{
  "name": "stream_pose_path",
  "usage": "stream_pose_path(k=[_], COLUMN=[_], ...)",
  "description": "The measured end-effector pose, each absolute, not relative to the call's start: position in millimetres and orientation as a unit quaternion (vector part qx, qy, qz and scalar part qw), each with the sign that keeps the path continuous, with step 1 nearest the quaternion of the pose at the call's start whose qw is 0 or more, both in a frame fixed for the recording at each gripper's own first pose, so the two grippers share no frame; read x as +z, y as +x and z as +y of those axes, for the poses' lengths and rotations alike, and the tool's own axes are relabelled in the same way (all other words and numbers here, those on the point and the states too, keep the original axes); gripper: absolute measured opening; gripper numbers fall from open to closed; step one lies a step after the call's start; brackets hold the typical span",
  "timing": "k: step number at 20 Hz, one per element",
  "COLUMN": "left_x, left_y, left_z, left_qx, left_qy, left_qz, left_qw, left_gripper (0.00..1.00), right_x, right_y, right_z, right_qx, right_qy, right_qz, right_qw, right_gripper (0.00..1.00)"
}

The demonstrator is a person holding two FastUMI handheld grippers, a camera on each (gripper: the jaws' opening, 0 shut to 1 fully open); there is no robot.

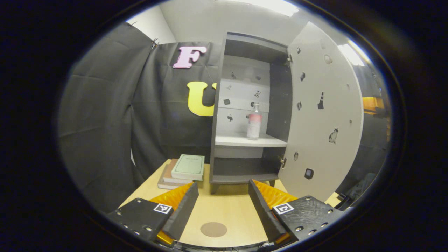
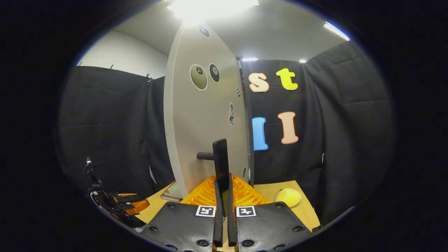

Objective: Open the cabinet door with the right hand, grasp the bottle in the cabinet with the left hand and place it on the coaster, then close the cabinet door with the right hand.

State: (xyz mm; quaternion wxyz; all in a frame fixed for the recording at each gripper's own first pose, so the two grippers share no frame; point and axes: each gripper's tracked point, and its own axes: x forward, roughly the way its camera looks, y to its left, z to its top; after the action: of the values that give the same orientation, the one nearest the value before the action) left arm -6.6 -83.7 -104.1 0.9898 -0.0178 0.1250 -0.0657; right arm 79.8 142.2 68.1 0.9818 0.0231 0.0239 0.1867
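While the right gripper [image 2: 224,196] had its two fingers pressed together on the flat black handle [image 2: 221,164] of the cabinet door [image 2: 204,122], the left gripper [image 1: 223,206] stood with its fingers spread wide and nothing between them. The handle was a thin upright bar, joined to the door by a short round peg. The door itself was a smooth pale grey board, swung open, with several small stickers on both of its faces.

Seen from the left gripper view, the cabinet [image 1: 245,115] was a dark grey box on short legs, standing at the far edge of the light wooden table [image 1: 227,210]. One clear bottle [image 1: 254,121] with a pink label stood upright on the white middle shelf, close to the right inner wall. One round brown coaster [image 1: 214,229] lay flat on the table near the front edge, between the spread fingers. A stack of three books [image 1: 183,170], the top one pale green, lay just left of the cabinet.

From the right gripper view, the outer side of the door showed, and one soft yellow round object [image 2: 289,197] lay on the table to the right, near the black cloth wall. The left gripper appeared there low at the left.
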Motion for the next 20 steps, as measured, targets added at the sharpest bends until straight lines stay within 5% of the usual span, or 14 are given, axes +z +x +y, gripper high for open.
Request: stream_pose_path(k=[20], left_x=[-96.4], left_y=[20.8], left_z=[-133.4], left_qx=[-0.139], left_qy=[-0.007], left_qz=[0.124], left_qw=[0.982], left_gripper=[0.92], right_x=[54.3], right_y=[69.1], right_z=[94.1], right_qx=[0.128], right_qy=[0.052], right_qz=[0.031], right_qw=[0.99], right_gripper=[0.07])
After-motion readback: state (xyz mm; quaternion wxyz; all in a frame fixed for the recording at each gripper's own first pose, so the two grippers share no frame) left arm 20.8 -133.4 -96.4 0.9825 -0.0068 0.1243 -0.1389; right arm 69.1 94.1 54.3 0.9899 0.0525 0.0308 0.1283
